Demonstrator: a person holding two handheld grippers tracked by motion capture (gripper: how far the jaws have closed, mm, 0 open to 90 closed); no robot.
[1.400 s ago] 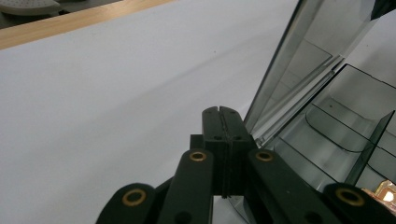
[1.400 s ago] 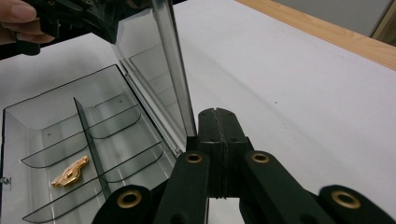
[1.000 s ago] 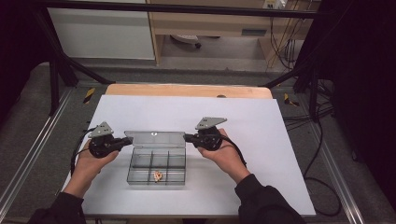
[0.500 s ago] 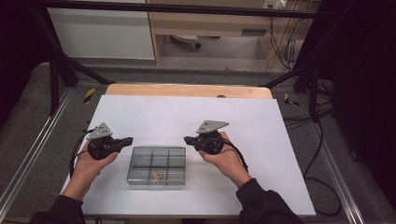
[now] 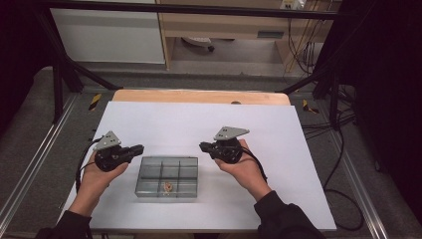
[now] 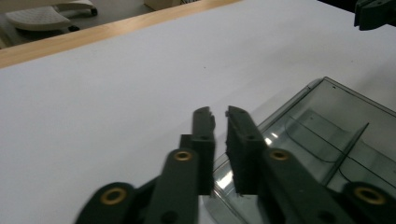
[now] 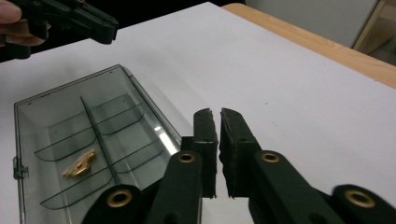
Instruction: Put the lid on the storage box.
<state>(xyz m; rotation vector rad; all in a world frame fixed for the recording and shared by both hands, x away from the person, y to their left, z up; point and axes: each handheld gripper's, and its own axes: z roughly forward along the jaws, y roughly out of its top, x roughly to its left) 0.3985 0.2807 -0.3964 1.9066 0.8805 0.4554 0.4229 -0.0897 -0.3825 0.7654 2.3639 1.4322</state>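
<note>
Two nearly closed, empty tongs, left (image 5: 140, 148) and right (image 5: 203, 146), over white table (image 5: 174, 119).

no text, label, brand, number or sign can be read on anything in these views, not a single legible mark

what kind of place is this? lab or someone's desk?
Likely a lab recording rig: a white table inside a black frame, loose cables on the floor, and a hand-held claw on each side of a clear box.
</note>
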